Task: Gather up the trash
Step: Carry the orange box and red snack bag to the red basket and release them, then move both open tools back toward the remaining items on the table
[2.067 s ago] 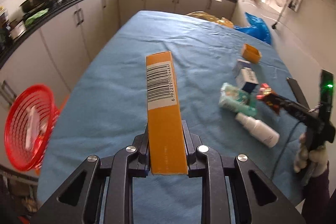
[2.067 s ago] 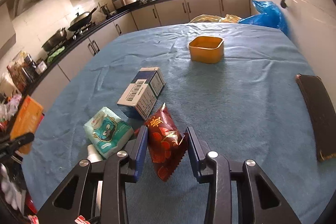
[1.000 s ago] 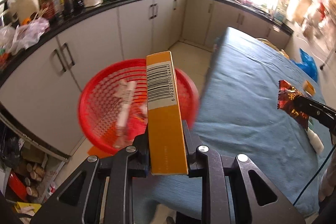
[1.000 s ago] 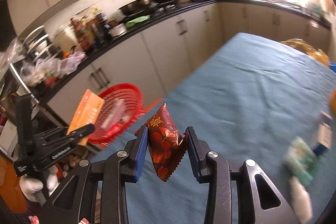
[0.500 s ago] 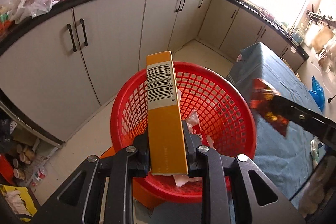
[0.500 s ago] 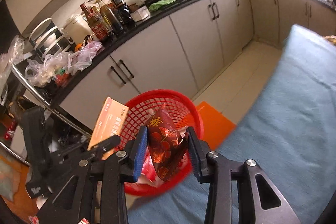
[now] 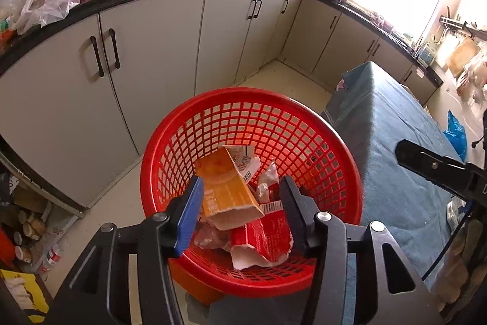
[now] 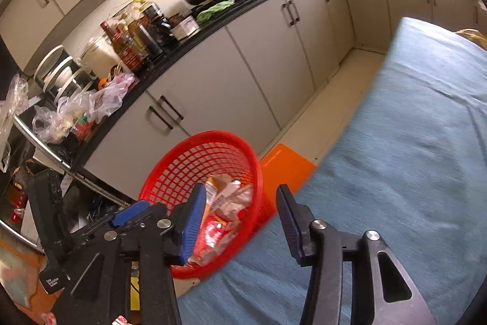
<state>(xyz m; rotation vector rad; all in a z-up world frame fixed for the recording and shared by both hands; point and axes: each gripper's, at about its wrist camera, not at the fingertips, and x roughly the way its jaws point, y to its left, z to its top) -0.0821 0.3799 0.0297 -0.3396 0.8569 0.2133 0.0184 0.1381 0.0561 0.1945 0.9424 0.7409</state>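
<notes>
Red plastic mesh basket (image 7: 341, 160) on floor by blue-cloth counter (image 8: 426, 142) holds orange cardboard box (image 7: 226, 191) w/ other trash. Left gripper (image 7: 240, 206) and right gripper (image 8: 240, 215) jaws opening, nothing btwn, poised over basket for drop-off.

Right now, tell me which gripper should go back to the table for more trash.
Right, probably. The right gripper, jaws opening and empty, hangs over the edge of the blue-covered table. The left gripper, also opening and empty, is off the table above the red basket. Remaining trash isn't in view.
</notes>
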